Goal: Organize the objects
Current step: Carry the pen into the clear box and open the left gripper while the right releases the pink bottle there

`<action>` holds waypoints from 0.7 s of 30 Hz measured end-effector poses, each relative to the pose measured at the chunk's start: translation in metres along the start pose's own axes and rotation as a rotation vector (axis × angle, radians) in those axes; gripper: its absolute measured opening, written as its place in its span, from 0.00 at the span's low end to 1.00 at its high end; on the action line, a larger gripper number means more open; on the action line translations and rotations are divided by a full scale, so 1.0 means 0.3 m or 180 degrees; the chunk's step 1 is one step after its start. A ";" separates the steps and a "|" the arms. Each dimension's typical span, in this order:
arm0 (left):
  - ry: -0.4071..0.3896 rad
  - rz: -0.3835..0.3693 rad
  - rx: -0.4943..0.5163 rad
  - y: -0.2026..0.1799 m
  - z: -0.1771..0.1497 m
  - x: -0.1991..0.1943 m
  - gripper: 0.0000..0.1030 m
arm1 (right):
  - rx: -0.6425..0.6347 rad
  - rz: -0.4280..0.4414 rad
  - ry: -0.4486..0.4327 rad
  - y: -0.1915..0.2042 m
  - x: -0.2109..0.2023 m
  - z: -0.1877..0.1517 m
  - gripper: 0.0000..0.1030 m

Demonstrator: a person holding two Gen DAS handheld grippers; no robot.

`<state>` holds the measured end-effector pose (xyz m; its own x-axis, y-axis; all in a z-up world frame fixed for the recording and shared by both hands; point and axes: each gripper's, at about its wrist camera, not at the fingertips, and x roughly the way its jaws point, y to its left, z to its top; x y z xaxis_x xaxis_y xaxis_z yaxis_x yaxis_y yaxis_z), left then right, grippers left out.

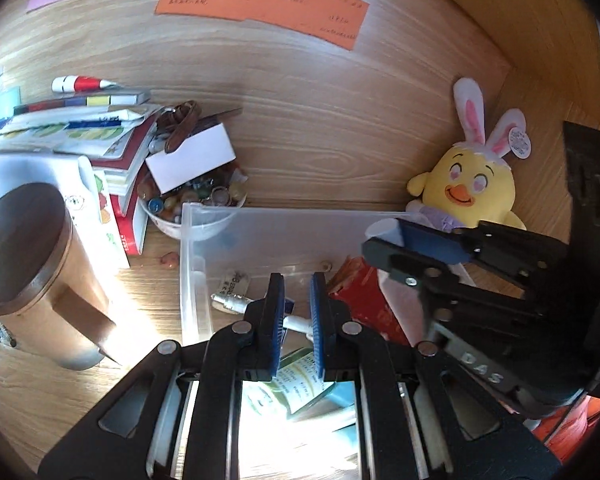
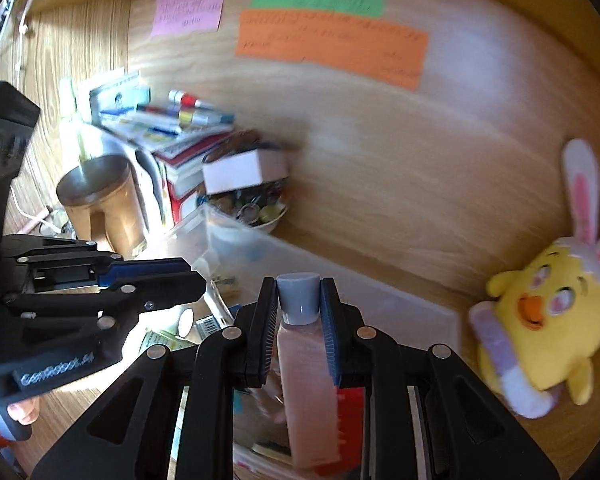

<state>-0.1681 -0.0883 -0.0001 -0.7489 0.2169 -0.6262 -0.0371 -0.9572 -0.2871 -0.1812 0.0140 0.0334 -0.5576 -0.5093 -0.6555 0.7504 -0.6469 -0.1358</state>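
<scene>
Landmark: the clear plastic bin (image 1: 204, 240) on my wooden desk (image 1: 60, 400); every place below is told from it.
Bin contents: a small white tube (image 1: 230, 303), a tagged item, a green-labelled packet (image 1: 300, 384) and a red packet (image 1: 364, 300), all lying loose on its floor.
My right tongs (image 2: 299, 300): clenched on a pink bottle with a grey cap (image 2: 298, 294), cap foremost, above the bin's near end.
My left tongs (image 1: 295, 312): clenched on nothing, pads close together, over the bin's middle.
Bowl (image 1: 172, 224): just behind the bin's left corner, full of bottle caps, a white box (image 1: 192, 160) resting on top.
Wooden-lidded mug (image 1: 32, 252): left of the bin, lid on.
Book stack (image 1: 80, 136): behind the mug, left of the bin.
Chick plush with bunny ears (image 1: 464, 184): behind the bin's right end.
</scene>
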 end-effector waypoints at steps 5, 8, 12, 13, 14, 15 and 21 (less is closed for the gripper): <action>-0.0038 0.0025 -0.0007 0.009 -0.003 -0.022 0.16 | 0.0102 0.0129 0.0081 0.004 0.033 -0.001 0.21; -0.0137 0.0220 0.0073 -0.004 -0.003 -0.036 0.25 | 0.0112 0.0160 0.0160 0.006 0.048 -0.006 0.22; -0.0253 0.0468 0.0233 -0.029 -0.010 -0.053 0.35 | 0.0205 0.0222 0.0225 -0.004 0.044 -0.019 0.35; -0.0275 0.0503 0.0261 -0.034 -0.011 -0.057 0.40 | 0.0241 0.0235 0.0213 -0.011 0.032 -0.023 0.40; -0.0295 0.0527 0.0284 -0.037 -0.013 -0.061 0.45 | 0.0262 0.0237 0.0197 -0.016 0.022 -0.027 0.42; -0.0312 0.0545 0.0297 -0.040 -0.013 -0.064 0.46 | 0.0278 0.0231 0.0180 -0.022 0.009 -0.030 0.44; -0.0305 0.0566 0.0338 -0.056 -0.018 -0.089 0.61 | 0.0400 0.0123 -0.0007 -0.076 -0.126 -0.070 0.59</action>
<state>-0.1439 -0.0770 0.0176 -0.8090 0.0285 -0.5871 0.0354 -0.9946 -0.0971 -0.1699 0.0600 0.0456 -0.5301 -0.5363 -0.6569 0.7210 -0.6928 -0.0162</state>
